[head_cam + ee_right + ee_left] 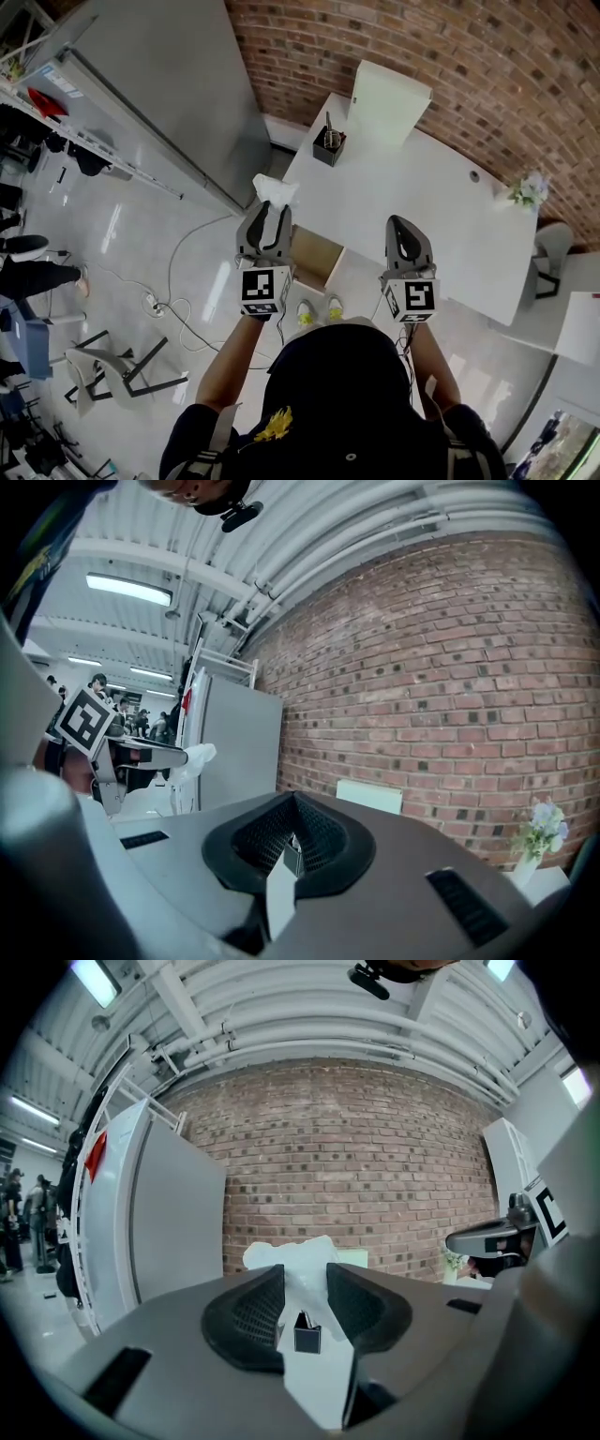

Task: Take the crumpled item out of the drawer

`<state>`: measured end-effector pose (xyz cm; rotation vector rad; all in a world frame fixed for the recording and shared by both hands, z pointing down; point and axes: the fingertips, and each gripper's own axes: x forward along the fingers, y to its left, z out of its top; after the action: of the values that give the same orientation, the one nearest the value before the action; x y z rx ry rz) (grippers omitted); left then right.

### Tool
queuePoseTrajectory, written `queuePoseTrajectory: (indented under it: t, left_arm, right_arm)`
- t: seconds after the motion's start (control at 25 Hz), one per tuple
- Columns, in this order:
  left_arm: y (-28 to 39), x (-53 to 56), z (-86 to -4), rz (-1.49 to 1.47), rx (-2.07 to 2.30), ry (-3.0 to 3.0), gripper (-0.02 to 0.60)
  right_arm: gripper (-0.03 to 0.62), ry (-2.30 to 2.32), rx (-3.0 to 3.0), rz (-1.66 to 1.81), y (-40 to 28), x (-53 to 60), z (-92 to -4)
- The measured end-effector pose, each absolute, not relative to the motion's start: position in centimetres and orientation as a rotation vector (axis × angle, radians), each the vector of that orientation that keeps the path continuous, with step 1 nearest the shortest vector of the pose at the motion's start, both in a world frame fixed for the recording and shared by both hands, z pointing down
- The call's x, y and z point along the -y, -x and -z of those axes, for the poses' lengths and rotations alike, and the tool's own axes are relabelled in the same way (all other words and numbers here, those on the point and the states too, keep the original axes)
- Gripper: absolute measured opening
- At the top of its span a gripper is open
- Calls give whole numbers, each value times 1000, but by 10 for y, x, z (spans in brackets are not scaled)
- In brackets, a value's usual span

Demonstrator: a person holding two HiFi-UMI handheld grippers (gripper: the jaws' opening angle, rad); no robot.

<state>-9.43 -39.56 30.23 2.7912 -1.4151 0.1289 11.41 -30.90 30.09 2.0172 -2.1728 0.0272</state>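
The crumpled item (275, 190), a white wad that looks like paper or tissue, is pinched between the jaws of the left gripper (267, 214). In the left gripper view the two dark pads press on it from both sides and its top puffs out above them (298, 1258). It hangs in the air, above the corner of the white desk (441, 211). The drawer (317, 260) stands open at about 5 o'clock from it, lower down and apart from it, and I can make out nothing in its brown inside. So the taking-out step seems to me nearly done: the item is already clear of the drawer. The next move probably calls for a steady grip while the item is carried to a place to put it down, and only then for letting the jaws go. The right gripper (405, 236), at 3 o'clock from the left one, has its jaws pressed together on nothing and hovers over the desk. On the desk a black pen holder (329, 146) stands at 1 o'clock from the item, a white box (387, 101) is behind it, and a small flower plant (525, 190) is at the far right edge. A brick wall (422, 47) closes the room at 12 o'clock, a grey partition (169, 84) stands at 10 o'clock, and a cable (178, 291) lies on the shiny floor at 8 o'clock.
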Motion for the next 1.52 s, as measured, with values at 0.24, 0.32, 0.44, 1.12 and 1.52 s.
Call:
queuePoseTrajectory:
  t: [0.24, 0.32, 0.44, 1.12, 1.52]
  left_arm:
    - [101, 399, -279, -86, 1469, -2819, 149]
    - [104, 399, -277, -81, 1482, -2816, 149]
    - [105, 395, -272, -64, 1490, -2814, 147]
    - [98, 367, -255, -30, 1468, -2860, 143]
    - [97, 361, -248, -10, 1463, -2881, 141]
  right_arm:
    - [26, -2056, 2188, 34, -117, 315, -279]
    - [26, -2066, 2190, 39, -116, 315, -277]
    - [26, -2070, 2193, 43, -116, 312, -275]
    - [26, -2029, 2216, 86, -105, 300, -269]
    - [26, -2035, 2212, 96, -104, 298, -267]
